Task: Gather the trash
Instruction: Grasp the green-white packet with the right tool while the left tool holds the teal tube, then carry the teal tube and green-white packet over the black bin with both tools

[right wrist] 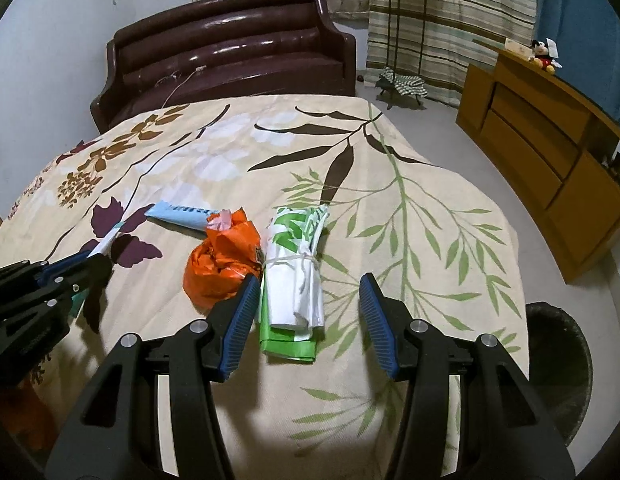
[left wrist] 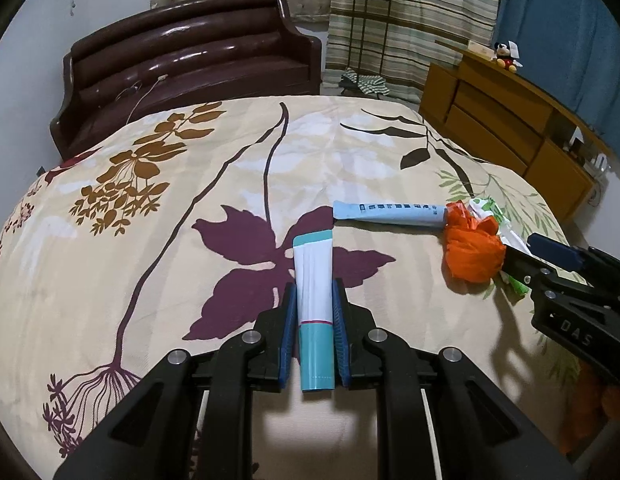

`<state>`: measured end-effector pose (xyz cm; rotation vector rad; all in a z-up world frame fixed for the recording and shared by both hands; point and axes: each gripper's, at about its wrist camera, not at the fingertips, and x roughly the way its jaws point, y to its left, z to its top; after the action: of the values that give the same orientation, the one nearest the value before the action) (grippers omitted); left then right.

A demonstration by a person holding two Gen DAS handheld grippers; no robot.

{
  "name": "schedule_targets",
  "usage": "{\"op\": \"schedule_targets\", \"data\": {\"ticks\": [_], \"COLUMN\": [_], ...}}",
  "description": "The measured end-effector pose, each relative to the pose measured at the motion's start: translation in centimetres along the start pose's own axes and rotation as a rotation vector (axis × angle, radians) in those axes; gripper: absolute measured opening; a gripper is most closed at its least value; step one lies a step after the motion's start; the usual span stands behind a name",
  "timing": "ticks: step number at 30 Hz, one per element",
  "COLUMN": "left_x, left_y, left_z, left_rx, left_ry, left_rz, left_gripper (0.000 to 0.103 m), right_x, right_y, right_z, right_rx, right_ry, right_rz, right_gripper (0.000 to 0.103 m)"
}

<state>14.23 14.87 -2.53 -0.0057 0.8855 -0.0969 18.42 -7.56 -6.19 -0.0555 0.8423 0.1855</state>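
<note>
On the bed point(left wrist: 190, 168), the left hand-held gripper point(left wrist: 314, 292) clamps a tube point(left wrist: 313, 280); the right hand-held gripper point(right wrist: 308, 284) gapes empty.

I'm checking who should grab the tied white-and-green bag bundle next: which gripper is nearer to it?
Right. The right gripper hangs open around the bag bundle's near end; the left gripper, shut on a tube, is beyond the orange bag.

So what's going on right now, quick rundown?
Left gripper shut on white-and-teal tube. Right gripper open over tied white-and-green bag bundle. Orange bag touches bundle; blue tube waits.
</note>
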Motion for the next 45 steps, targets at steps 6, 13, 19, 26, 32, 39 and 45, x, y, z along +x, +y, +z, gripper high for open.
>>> {"op": "schedule_targets", "data": {"ticks": [6, 13, 19, 26, 32, 39, 45], "left_x": [0.2, 0.3, 0.5, 0.1, -1.0, -2.9, -4.5], "left_y": [0.4, 0.6, 0.6, 0.3, -0.7, -3.0, -6.3], "left_z": [-0.1, -0.1, -0.2, -0.4, -0.8, -1.6, -2.5], "left_rx": [-0.011, -0.016, -0.019, -0.021, -0.017, 0.0, 0.021], "left_ry": [0.006, 0.01, 0.009, 0.005, -0.007, -0.041, -0.064], "left_rz": [0.002, 0.004, 0.008, 0.007, 0.001, -0.007, -0.049], "left_gripper": [0.019, 0.019, 0.019, 0.018, 0.018, 0.018, 0.018], "right_x": [0.8, 1.0, 1.0, 0.5, -1.3, -4.1, -6.5], "right_y": [0.3, 0.5, 0.5, 0.7, 0.0, -1.6, -3.7], "right_z": [0.0, 0.1, 0.1, -0.2, -1.3, -3.2, -4.8], "right_rx": [-0.002, -0.008, -0.008, -0.005, 0.01, 0.032, 0.063], "right_ry": [0.024, 0.036, 0.036, 0.023, -0.005, -0.034, -0.058], "right_rz": [0.011, 0.019, 0.02, 0.021, 0.018, 0.001, -0.023], "right_gripper": [0.048, 0.03, 0.029, 0.029, 0.029, 0.029, 0.029]}}
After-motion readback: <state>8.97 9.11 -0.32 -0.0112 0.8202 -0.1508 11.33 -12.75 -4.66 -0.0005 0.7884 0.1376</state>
